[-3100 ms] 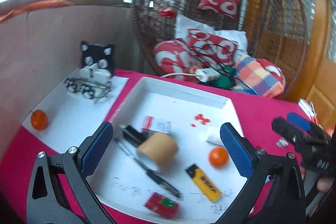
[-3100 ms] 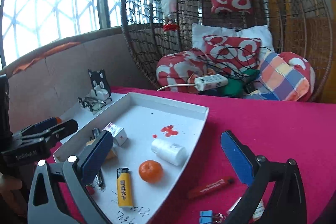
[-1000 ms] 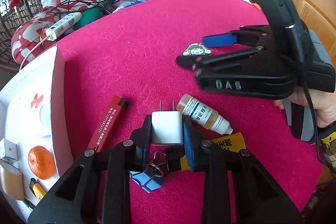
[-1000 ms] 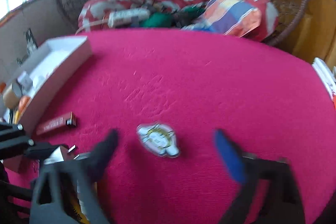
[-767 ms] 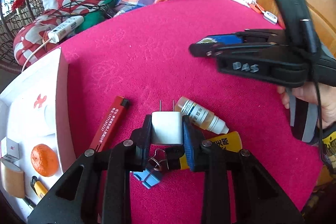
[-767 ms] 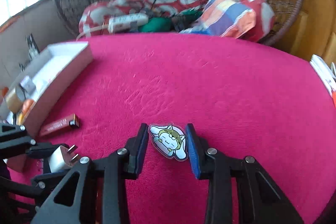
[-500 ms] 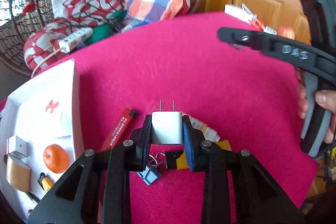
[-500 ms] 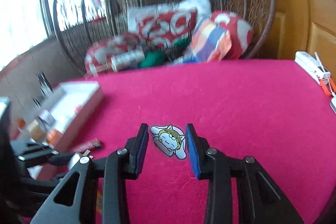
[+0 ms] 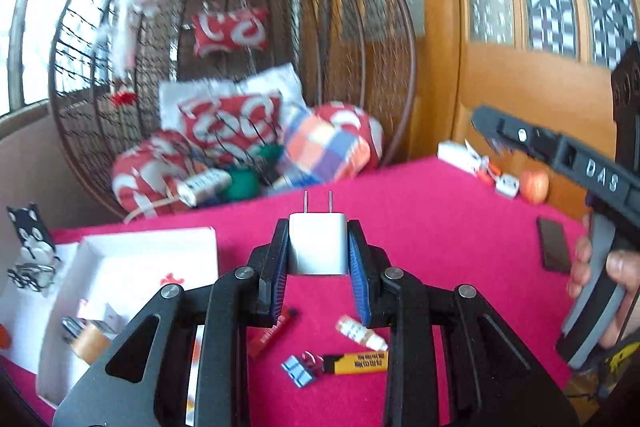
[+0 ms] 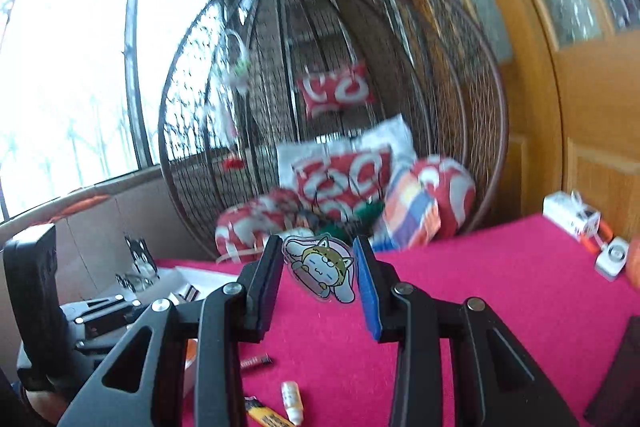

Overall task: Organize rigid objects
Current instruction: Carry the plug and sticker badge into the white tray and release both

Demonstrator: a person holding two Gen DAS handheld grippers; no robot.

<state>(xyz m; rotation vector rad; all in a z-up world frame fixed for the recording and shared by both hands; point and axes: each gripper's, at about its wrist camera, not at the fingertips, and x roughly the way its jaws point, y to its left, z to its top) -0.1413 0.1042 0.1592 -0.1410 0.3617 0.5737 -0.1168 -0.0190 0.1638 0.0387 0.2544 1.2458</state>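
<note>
Left gripper [image 9: 319,255]: fingers narrow, clamped on a white plug adapter [image 9: 318,243], its two prongs pointing forward, the whole held above the table [image 9: 420,211]. Right gripper [image 10: 318,273]: its jaws have just been closing and now pinch a flat cat sticker [image 10: 322,269] by its edges, lifted clear of the red cloth; seen from the left wrist, this gripper sits at the right edge in a person's hand [image 9: 600,275]. White tray [image 9: 132,267]: on the table's left part, holding a tape roll [image 9: 89,342] and small boxed items too blurred to tell. Loose on the table below the left gripper: a red pen-like stick [image 9: 272,333], a small dropper bottle [image 9: 360,334], a yellow lighter [image 9: 356,363] and a blue binder clip [image 9: 295,370], the clip just beside the lighter's dark end. Far right of the table: a dark flat slab [image 9: 554,245], an orange fruit [image 9: 534,186], white small devices [image 9: 460,153]. Cat-shaped stand [image 9: 30,235]: left of the tray. Beyond the table: a wicker hanging chair [image 9: 240,39] filled with red-and-white cushions [image 9: 228,123].
</note>
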